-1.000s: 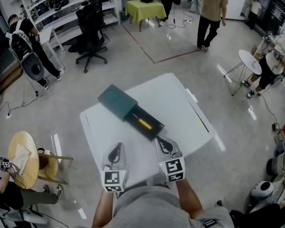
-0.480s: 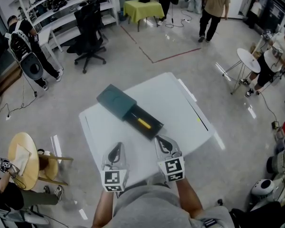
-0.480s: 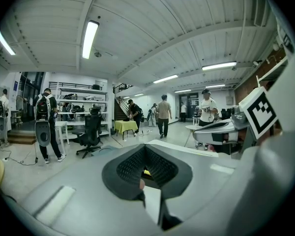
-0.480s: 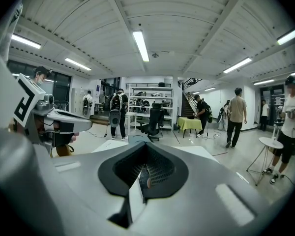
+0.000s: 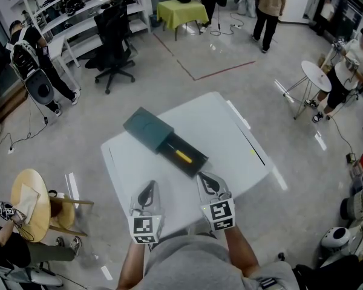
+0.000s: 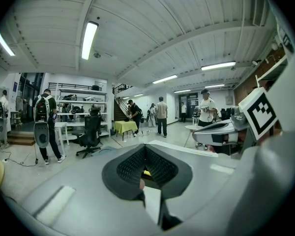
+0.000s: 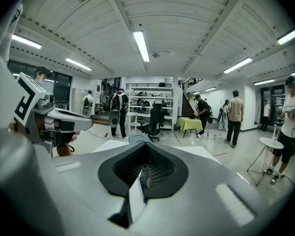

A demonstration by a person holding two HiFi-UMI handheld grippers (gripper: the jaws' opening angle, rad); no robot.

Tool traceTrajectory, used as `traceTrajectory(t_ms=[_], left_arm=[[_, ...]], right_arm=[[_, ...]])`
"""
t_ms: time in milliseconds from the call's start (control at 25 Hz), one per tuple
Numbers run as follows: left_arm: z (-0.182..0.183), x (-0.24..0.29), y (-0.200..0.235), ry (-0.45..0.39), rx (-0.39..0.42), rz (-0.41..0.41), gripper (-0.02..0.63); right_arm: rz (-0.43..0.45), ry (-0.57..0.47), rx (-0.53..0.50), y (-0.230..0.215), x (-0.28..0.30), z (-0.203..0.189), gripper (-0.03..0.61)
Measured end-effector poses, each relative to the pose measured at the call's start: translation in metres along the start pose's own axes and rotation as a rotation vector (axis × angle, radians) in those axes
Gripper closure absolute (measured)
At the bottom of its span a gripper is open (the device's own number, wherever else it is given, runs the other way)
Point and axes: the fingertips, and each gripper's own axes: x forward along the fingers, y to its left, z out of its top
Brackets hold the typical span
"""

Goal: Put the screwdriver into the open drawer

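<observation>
Head view: a white table (image 5: 230, 132) fills the centre of the frame, set at a slant on a grey floor. In the upper left of the frame stand white shelving (image 5: 85, 11) and a black office chair (image 5: 115, 32). A small table under a yellow-green cloth (image 5: 183, 11) is at the top, a round wooden table (image 5: 30, 201) at the left edge and a round white table (image 5: 319, 77) at the right. Several people stand around the room's edges.

On the white table, left of centre, lies a dark teal drawer cabinet (image 5: 146, 127). Its drawer (image 5: 195, 167) is pulled out toward the lower right of the frame.

The 2 grippers sit side by side at the lower centre, over the table's near edge, both pointing up the frame. The left gripper (image 5: 147, 189) is clear of the drawer. The right gripper (image 5: 204, 179) has its tip just below the drawer's front end; whether it touches cannot be told. Each carries a cube with square markers at its rear.

In the left gripper view the jaws are together with nothing clamped between them, and a bit of yellow shows beyond them. In the right gripper view the jaws are likewise closed and empty.

The screwdriver (image 5: 183, 156), with a yellow handle, lies lengthwise inside the open drawer, apart from both grippers.
</observation>
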Motion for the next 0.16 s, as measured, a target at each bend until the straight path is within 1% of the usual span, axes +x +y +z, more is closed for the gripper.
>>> traceTrajectory(t_ms=[160], left_arm=[[-0.0002,-0.0003,-0.0001,-0.003,0.001,0.001,0.603]], right_arm=[[0.001,-0.001,-0.004,0.0006,-0.0008,-0.0004,0.575]])
